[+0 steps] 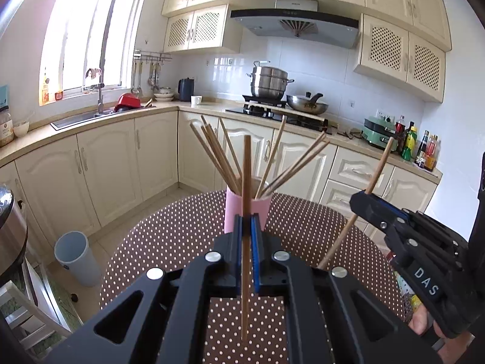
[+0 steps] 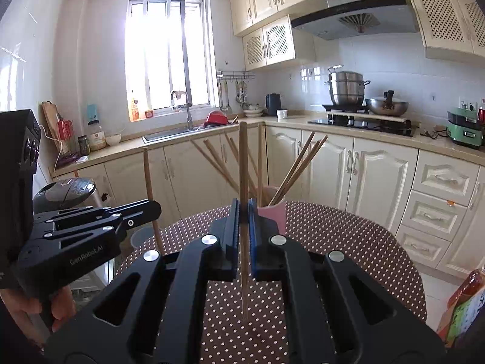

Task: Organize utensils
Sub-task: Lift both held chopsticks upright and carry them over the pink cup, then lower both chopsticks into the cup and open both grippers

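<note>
Two handheld grippers each clamp a single wooden chopstick upright above a polka-dot table (image 1: 169,242). The left gripper (image 1: 247,227) holds the left chopstick (image 1: 246,273) at frame centre; the right gripper (image 2: 243,215) pinches the right chopstick (image 2: 243,166). Behind them, centre frame, a pink cup (image 1: 232,212) bristles with chopsticks (image 1: 212,151).

Pink cup (image 1: 246,212) on brown white-dotted tablecloth (image 1: 169,242), tan wooden chopsticks (image 1: 218,154), cream cabinets (image 1: 106,166), red bowl (image 1: 129,100) by sink.
</note>
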`<state>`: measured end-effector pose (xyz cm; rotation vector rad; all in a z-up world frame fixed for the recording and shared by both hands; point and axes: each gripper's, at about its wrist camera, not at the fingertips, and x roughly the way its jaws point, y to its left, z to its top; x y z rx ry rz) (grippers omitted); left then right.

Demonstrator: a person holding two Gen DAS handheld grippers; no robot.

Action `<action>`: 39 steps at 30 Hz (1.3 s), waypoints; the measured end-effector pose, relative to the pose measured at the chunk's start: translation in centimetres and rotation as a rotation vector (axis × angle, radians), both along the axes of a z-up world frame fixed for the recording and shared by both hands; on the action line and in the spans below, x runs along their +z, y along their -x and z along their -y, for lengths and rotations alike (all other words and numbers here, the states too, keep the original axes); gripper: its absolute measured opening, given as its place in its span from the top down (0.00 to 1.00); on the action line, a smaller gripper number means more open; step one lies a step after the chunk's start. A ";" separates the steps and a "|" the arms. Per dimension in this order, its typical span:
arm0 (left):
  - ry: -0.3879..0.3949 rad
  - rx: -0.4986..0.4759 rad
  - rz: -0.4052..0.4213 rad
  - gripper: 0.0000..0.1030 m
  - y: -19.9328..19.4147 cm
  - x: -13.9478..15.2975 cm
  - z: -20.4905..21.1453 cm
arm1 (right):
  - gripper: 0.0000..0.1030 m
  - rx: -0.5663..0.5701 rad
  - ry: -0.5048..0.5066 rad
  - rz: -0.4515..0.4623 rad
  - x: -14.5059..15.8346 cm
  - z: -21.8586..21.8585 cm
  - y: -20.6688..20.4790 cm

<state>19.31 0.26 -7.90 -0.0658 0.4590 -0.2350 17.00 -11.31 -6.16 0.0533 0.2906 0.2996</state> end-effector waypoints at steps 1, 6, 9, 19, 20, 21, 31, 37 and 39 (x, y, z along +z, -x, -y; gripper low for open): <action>0.006 -0.005 0.002 0.94 -0.2 0.2 -0.1 | 0.94 -0.002 -0.003 0.006 0.3 0.2 -0.1; 0.029 -0.012 0.046 0.94 -1.7 2.1 0.0 | 0.94 -0.006 -0.020 0.033 1.6 0.7 -0.9; 0.038 -0.001 0.086 0.94 -2.9 3.4 0.1 | 0.94 -0.002 -0.039 0.045 2.5 1.1 -1.9; 0.061 0.045 0.199 0.94 -8.2 7.4 1.3 | 0.94 -0.017 -0.044 0.144 5.5 0.7 -5.9; 0.062 0.044 0.204 0.94 -8.9 7.7 1.5 | 0.94 -0.019 -0.048 0.156 5.9 0.7 -6.5; 0.063 0.043 0.206 0.94 -9.4 7.9 1.7 | 0.94 -0.021 -0.050 0.166 6.2 0.7 -6.9; 0.082 0.057 0.268 0.94 -12.7 7.8 2.7 | 0.94 -0.029 -0.076 0.244 6.9 0.4 -10.2; 0.066 0.057 0.260 0.94 -14.0 6.0 3.3 | 0.94 -0.025 -0.089 0.263 6.5 0.1 -11.3; 0.059 0.044 0.245 0.94 -14.4 5.3 3.4 | 0.94 -0.025 -0.085 0.267 6.5 0.0 -11.6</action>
